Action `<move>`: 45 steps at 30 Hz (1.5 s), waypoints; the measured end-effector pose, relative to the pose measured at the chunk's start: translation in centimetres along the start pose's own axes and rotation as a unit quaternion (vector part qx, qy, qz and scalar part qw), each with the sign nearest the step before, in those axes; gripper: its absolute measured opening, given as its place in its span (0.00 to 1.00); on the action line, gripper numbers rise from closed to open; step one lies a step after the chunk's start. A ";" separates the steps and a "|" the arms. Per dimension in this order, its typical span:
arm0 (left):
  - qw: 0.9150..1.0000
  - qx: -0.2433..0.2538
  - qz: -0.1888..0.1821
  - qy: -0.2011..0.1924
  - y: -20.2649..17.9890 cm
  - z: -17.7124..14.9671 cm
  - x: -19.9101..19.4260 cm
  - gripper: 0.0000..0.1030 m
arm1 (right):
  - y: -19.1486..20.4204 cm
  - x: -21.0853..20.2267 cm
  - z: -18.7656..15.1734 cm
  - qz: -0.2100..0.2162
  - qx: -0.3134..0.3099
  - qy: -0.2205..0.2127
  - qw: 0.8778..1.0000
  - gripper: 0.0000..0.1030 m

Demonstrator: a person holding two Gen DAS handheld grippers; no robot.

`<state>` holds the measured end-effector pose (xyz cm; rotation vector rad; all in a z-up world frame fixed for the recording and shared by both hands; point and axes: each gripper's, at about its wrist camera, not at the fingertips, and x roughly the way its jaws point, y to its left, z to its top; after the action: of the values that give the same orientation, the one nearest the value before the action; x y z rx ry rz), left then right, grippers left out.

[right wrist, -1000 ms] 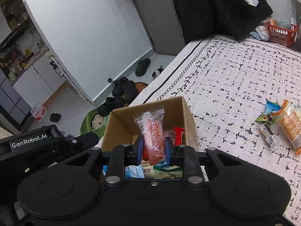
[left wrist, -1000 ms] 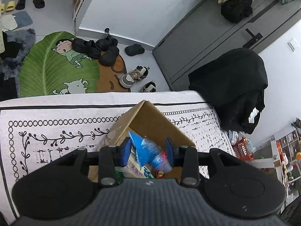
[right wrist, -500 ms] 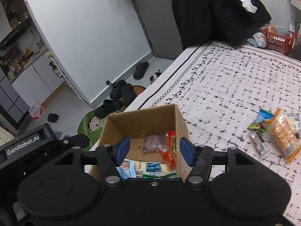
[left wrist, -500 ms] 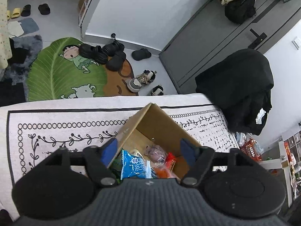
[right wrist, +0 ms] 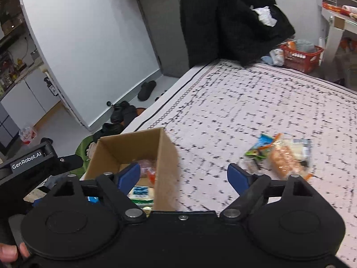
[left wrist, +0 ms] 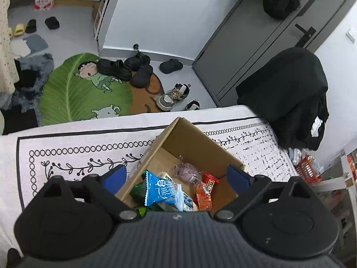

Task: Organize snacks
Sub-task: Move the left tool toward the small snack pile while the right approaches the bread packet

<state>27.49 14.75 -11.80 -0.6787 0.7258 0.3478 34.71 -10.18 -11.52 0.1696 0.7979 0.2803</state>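
An open cardboard box (left wrist: 196, 143) (right wrist: 125, 149) sits on the patterned white cloth (left wrist: 78, 147). Inside lie a blue snack packet (left wrist: 160, 189), an orange-red packet (left wrist: 204, 197), a pinkish packet (left wrist: 187, 172) and a small red one (left wrist: 210, 181). My left gripper (left wrist: 177, 175) hovers over the box, its jaws opening wide with nothing held between them. My right gripper (right wrist: 184, 175) straddles the box's right wall, its jaws also opening and holding nothing. A small pile of loose snacks (right wrist: 283, 158) lies on the cloth to the right.
Shoes (left wrist: 125, 69) and a green leaf rug (left wrist: 73, 93) lie on the floor beyond the cloth's edge. A black garment (right wrist: 232, 20) hangs at the far corner, with a red basket (right wrist: 301, 55) behind. The left gripper's body (right wrist: 33, 163) shows at the right wrist view's left edge.
Both grippers opened. The left let the blue packet drop into the box, the right let its orange-red packet drop in. The right gripper then swung to the right, toward the loose snacks.
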 end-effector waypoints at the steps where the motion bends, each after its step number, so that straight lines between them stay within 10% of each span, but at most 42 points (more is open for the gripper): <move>1: 1.000 0.003 0.002 0.000 -0.2 -0.2 0.0 0.93 | -0.4 -0.3 0.0 -0.003 0.001 -0.002 1.000 0.87; 25: 0.994 0.111 -0.017 -0.018 -5.4 -3.5 -1.4 1.00 | -10.9 -3.8 -1.2 -0.045 0.026 -0.027 0.998 1.00; 45: 0.976 0.216 -0.039 0.003 -11.4 -7.9 -0.8 1.00 | -17.3 0.5 -3.0 0.003 0.094 -0.011 0.996 1.00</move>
<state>28.89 0.99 -10.54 -0.2941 0.7476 0.1085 36.03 -26.27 -18.37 0.3508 0.8017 0.2079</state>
